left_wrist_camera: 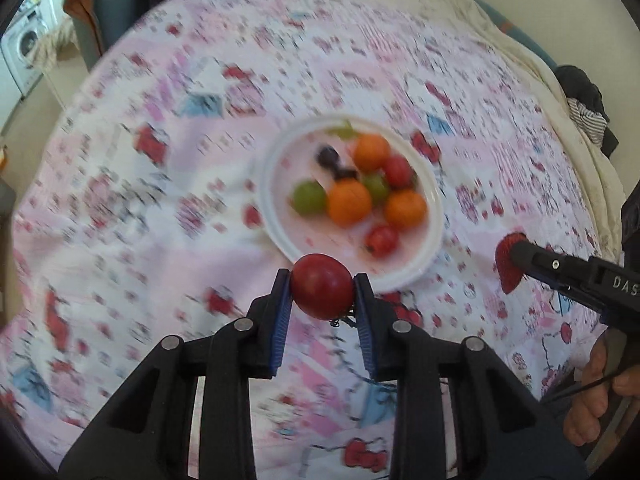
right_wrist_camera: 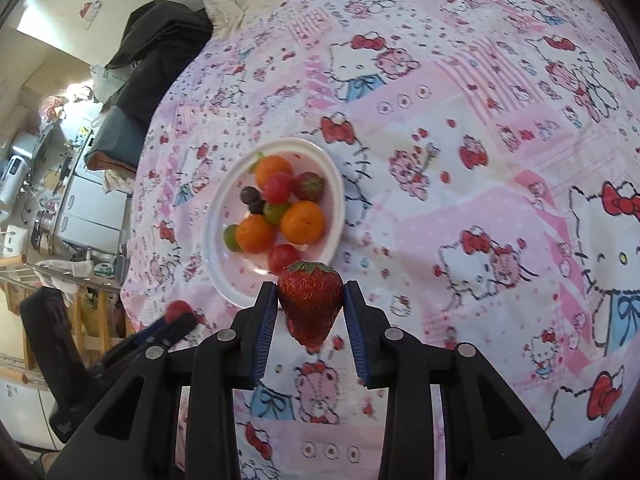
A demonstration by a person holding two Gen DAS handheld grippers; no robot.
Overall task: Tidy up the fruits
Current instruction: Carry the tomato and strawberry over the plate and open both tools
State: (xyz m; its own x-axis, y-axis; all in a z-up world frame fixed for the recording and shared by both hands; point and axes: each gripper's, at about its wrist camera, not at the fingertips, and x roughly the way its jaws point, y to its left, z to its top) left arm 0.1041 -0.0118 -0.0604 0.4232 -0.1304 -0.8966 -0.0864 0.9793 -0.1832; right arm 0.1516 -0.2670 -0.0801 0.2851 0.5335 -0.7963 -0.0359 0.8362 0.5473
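My left gripper (left_wrist_camera: 322, 286) is shut on a red plum-like fruit (left_wrist_camera: 322, 285), held above the near rim of a white plate (left_wrist_camera: 276, 224). The plate (right_wrist_camera: 218, 268) holds three oranges (right_wrist_camera: 303, 222), green grapes, dark grapes, red tomatoes and a strawberry (right_wrist_camera: 309, 186). My right gripper (right_wrist_camera: 310, 300) is shut on a large strawberry (right_wrist_camera: 310, 304), just short of the plate's near edge. In the left wrist view the right gripper (left_wrist_camera: 510, 264) and its strawberry (left_wrist_camera: 506, 276) show at the right. The left gripper (right_wrist_camera: 176, 318) with its red fruit shows at the lower left of the right wrist view.
The plate sits on a bed covered by a pink Hello Kitty sheet (right_wrist_camera: 480, 160). Dark clothes (right_wrist_camera: 160, 48) and a cream blanket (left_wrist_camera: 520, 60) lie at the bed's edges. Shelves and appliances (right_wrist_camera: 60, 184) stand beyond the bed. A washing machine (left_wrist_camera: 24, 44) is far left.
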